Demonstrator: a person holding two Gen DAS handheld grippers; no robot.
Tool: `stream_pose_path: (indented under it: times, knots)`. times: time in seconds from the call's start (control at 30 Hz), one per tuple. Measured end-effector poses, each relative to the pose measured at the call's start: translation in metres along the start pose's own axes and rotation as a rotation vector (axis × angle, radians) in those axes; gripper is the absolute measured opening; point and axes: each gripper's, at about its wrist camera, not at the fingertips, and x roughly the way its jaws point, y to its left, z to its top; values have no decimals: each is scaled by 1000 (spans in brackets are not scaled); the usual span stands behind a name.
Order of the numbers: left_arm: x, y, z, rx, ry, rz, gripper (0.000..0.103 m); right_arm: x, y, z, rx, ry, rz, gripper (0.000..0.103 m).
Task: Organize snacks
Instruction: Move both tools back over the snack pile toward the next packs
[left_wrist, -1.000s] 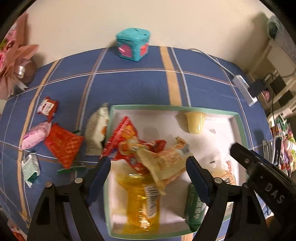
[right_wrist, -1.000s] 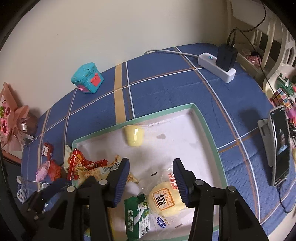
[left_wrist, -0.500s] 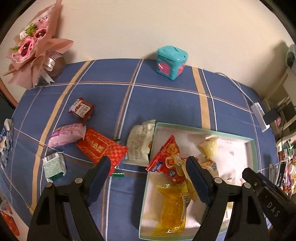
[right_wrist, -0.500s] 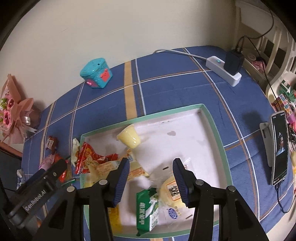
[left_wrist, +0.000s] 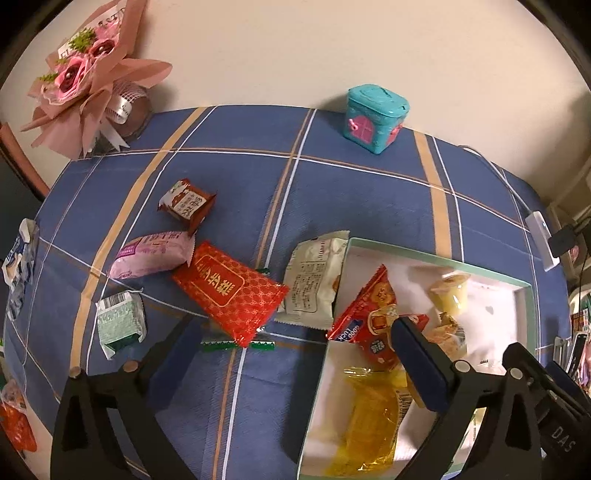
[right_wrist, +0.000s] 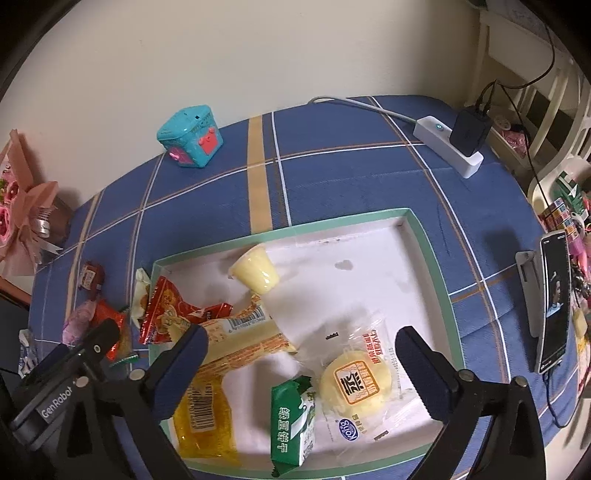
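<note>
Left tool (left_wrist: 295, 354) and right tool (right_wrist: 301, 363), both spread wide and empty, above the green-rimmed box (right_wrist: 434, 251). Red packet (left_wrist: 229, 291) lies on the desk (left_wrist: 351, 199) just beside the box; yellow bun (right_wrist: 354, 380) lies inside it.

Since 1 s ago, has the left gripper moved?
Yes. The left gripper swung left, off the green-rimmed box, which slid right in its view; its open jaws now face the red packet on the cloth.

Both wrist cams high, angled down toward the wall; left sits over loose packets left of the green-rimmed box (left_wrist: 436, 254), right directly over it (right_wrist: 436, 243), box shared.
</note>
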Motion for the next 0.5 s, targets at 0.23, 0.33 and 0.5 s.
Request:
stream_pose_path:
  times: [0.23,0.33,0.5]
  knots:
    - [-4,7,0,-6,-9,-5,102,-4,2,1,-11,-6,-39,103]
    - [-6,8,-3,27,2,8,102,-11,6,2,-12,-25,-44,103]
    - [-5,19,-10,56,24,14,102,-14,23,2,-36,-29,-58,103]
